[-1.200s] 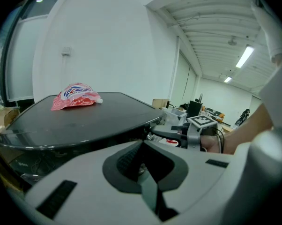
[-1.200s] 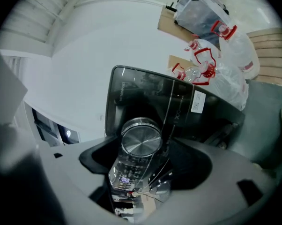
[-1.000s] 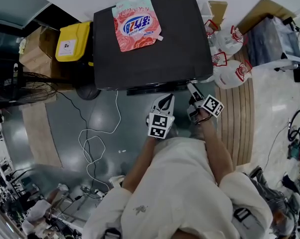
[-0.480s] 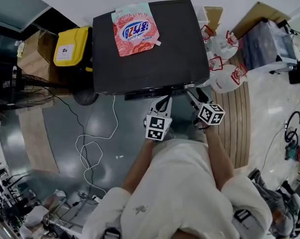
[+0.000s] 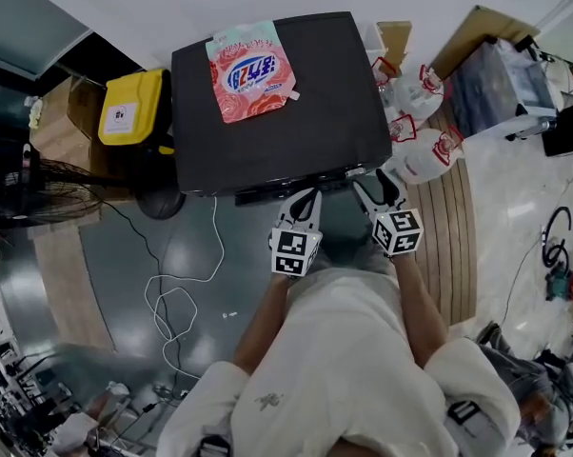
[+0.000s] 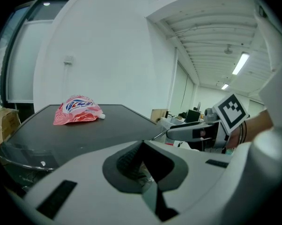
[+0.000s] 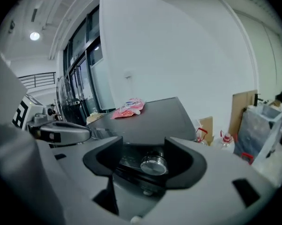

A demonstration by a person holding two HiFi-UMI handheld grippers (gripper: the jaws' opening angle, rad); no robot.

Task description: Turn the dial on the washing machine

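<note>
Black and flat-topped, the boxy washing machine [image 5: 296,112] fills the upper middle of the head view, with a pink and white soft plastic pouch [image 5: 251,69] lying flat near its back edge. A yellow plastic box [image 5: 129,106] stands just beside the machine's left side, and clear plastic jugs with red labels [image 5: 422,150] sit on the floor at its right. A thin white cable [image 5: 187,279] loops over the grey floor. A person in a pale top holds both tools at the machine's front edge: the left tool [image 5: 308,196] points at the middle of the front, and the right tool [image 5: 368,181] points at the front right corner. The two are near each other but apart

From the left gripper view, the left tool [image 6: 143,159] has its grey jaws pressed together, meeting in a seam below a dark padded hollow, with nothing between them. Beyond them stretches the machine's dark top [image 6: 99,125] with the pouch [image 6: 78,110] far back on it. The right tool [image 6: 192,132] reaches in from the right with its marker cube behind it

From the right gripper view, the right tool [image 7: 145,154] has its jaws spread wide. The round silver metal dial [image 7: 153,165] sits on the machine's dark front panel and shows in the gap, nearer the right jaw and touching neither. The pouch [image 7: 128,108] lies on the top [image 7: 155,116] behind, and the left tool [image 7: 61,132] shows at the left
</note>
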